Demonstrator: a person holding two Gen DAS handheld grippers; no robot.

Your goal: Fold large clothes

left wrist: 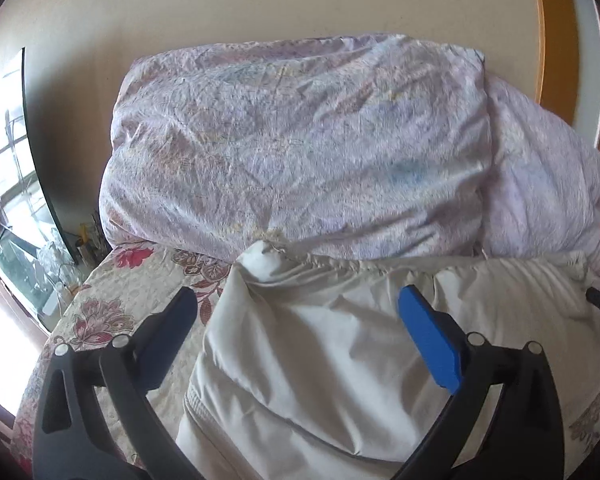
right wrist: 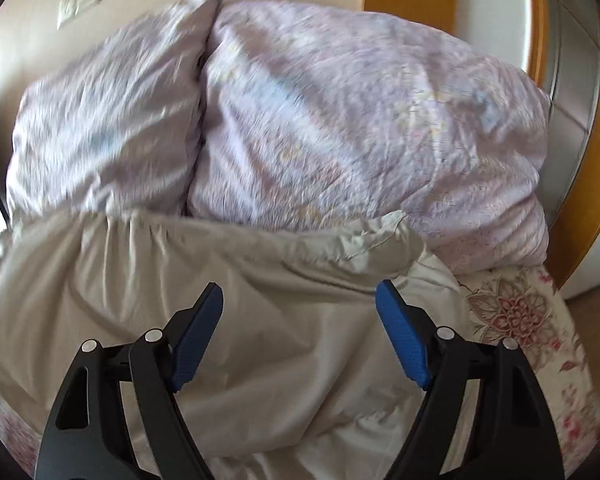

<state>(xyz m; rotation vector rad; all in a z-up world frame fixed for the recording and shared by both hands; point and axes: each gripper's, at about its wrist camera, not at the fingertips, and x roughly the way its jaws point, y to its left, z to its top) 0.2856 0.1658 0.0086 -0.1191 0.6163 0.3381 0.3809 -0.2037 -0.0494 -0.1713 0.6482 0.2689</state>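
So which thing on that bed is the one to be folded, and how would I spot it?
Start at the bed with the flowered bedspread. Two big lilac pillows are stacked against the wall at its far end. The garment lies in front of them: plain pale beige, no print, with a gathered elastic hem against the pillows, under both open grippers.

Both wrist views close above the bed, facing the wall; shared cream garment [left wrist: 340, 360] [right wrist: 260, 320], the right perhaps motion-blurred.
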